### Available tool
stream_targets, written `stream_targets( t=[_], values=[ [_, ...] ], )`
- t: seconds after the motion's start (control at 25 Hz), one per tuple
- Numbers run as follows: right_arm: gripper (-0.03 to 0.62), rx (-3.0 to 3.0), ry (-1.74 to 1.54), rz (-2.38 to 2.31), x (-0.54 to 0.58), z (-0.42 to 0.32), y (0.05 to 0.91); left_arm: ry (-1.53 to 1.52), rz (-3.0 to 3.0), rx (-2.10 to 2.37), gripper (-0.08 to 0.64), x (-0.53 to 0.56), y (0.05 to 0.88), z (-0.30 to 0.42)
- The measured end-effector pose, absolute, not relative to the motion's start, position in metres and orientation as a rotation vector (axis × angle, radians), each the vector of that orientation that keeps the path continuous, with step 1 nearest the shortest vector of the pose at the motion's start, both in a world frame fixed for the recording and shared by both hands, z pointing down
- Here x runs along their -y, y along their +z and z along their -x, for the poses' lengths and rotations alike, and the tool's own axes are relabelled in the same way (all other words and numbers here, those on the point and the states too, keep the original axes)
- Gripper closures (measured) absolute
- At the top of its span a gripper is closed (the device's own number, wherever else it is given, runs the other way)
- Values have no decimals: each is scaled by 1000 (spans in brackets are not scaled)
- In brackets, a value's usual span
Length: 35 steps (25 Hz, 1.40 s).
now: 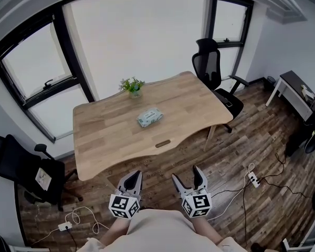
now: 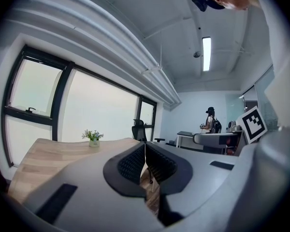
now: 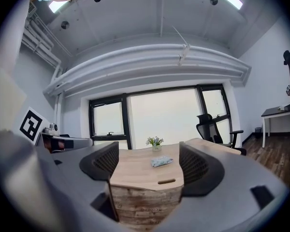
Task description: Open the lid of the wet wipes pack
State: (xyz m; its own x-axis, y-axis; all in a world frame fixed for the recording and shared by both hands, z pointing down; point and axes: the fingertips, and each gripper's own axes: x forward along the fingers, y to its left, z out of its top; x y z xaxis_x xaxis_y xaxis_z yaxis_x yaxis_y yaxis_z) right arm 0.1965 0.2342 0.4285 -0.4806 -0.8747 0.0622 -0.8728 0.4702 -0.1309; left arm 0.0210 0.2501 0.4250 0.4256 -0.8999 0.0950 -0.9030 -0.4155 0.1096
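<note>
The wet wipes pack (image 1: 149, 117), pale green and white with its lid down, lies flat near the middle of the wooden table (image 1: 105, 140). In the right gripper view the pack (image 3: 161, 162) shows far ahead, framed between the jaws. Both grippers hang well short of the table's near edge, close to the person's body. My left gripper (image 1: 131, 180) has its jaws together with nothing between them; its pads (image 2: 135, 161) nearly touch. My right gripper (image 1: 187, 174) stands open and empty, pointing at the table (image 3: 135, 170).
A small potted plant (image 1: 132, 85) stands at the table's far edge. Black office chairs sit at the far right (image 1: 212, 67) and near left (image 1: 21, 167). Power strips and cables (image 1: 253, 180) lie on the wood floor. A white desk (image 1: 296, 88) stands at right.
</note>
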Motion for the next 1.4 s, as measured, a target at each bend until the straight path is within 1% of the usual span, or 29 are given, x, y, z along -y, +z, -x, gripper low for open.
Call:
stream_targets(
  t=[0.4, 0.72, 1.04, 1.4],
  values=[
    [216, -2691, -241, 1592, -207, -197, 435, 37, -2525, 1609, 538, -222, 430, -23],
    [216, -2717, -237, 1604, -156, -183, 441, 12, -2520, 1592, 538, -169, 438, -11],
    [216, -2724, -276, 1641, -82, -162, 449, 50, -2514, 1538, 538, -84, 451, 9],
    [216, -2696, -315, 1706, 25, -130, 451, 110, -2578, 1444, 538, 28, 443, 32]
  ],
)
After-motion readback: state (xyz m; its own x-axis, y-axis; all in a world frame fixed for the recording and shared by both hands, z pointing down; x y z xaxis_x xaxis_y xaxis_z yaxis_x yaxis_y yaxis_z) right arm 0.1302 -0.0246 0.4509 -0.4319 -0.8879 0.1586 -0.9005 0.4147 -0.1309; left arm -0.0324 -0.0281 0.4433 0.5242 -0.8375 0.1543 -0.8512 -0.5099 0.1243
